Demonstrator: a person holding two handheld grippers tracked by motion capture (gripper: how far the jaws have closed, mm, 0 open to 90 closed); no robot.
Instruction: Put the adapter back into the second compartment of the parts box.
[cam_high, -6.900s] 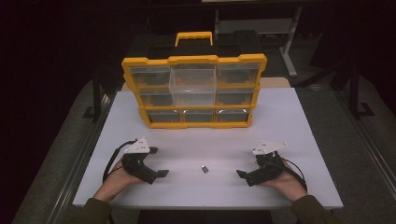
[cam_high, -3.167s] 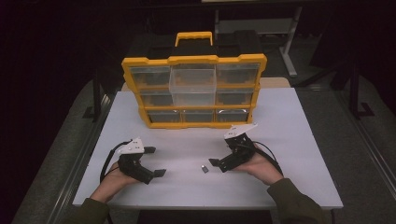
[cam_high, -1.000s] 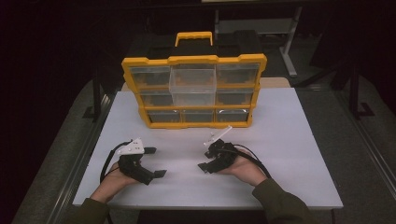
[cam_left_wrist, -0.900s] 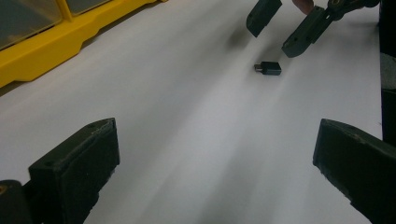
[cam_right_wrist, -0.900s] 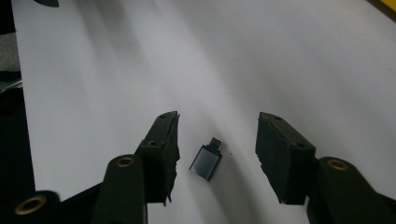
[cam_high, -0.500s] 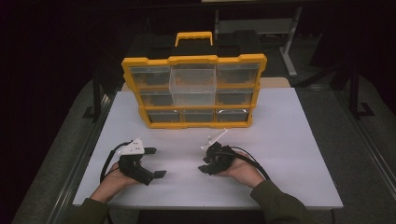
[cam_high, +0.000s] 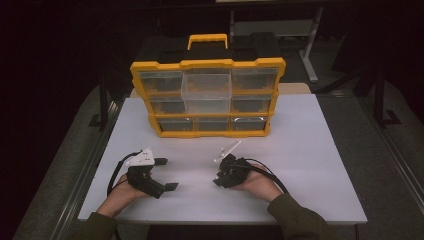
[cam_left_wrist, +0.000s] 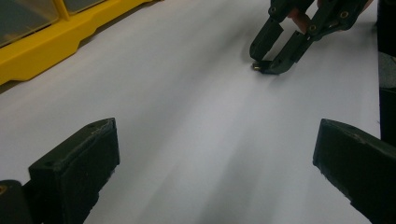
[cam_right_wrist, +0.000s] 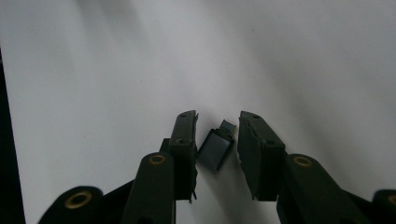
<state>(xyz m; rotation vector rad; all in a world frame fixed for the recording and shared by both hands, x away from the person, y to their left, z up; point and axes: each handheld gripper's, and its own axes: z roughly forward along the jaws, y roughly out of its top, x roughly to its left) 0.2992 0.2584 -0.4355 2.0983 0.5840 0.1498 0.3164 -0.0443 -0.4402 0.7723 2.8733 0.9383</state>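
The small dark adapter (cam_right_wrist: 215, 149) lay flat on the white counter (cam_high: 310, 150), squarely between the two jaws of the right tool (cam_right_wrist: 217, 135). Seen from the right gripper view, its grey body sat slanted, the metal plug end pointing away and toward the right-hand jaw, the blunt end nearer the left-hand jaw. The jaws had just been closing and stood narrow around it; the left one looked to be touching its side, while a slim gap showed along the other (whether the pads truly pressed on it I could not tell).

From the left gripper view the right tool (cam_left_wrist: 275, 60) stood tipped down onto the counter, its tips on the surface with a small brass-ended piece (cam_left_wrist: 256, 66) peeking out at them.

In the high view the right tool (cam_high: 220, 180) rested in front of the yellow organiser box (cam_high: 207, 97), well apart from it. The left tool (cam_high: 167, 175) lay off to the side on the counter, its jaws wide with nothing in them
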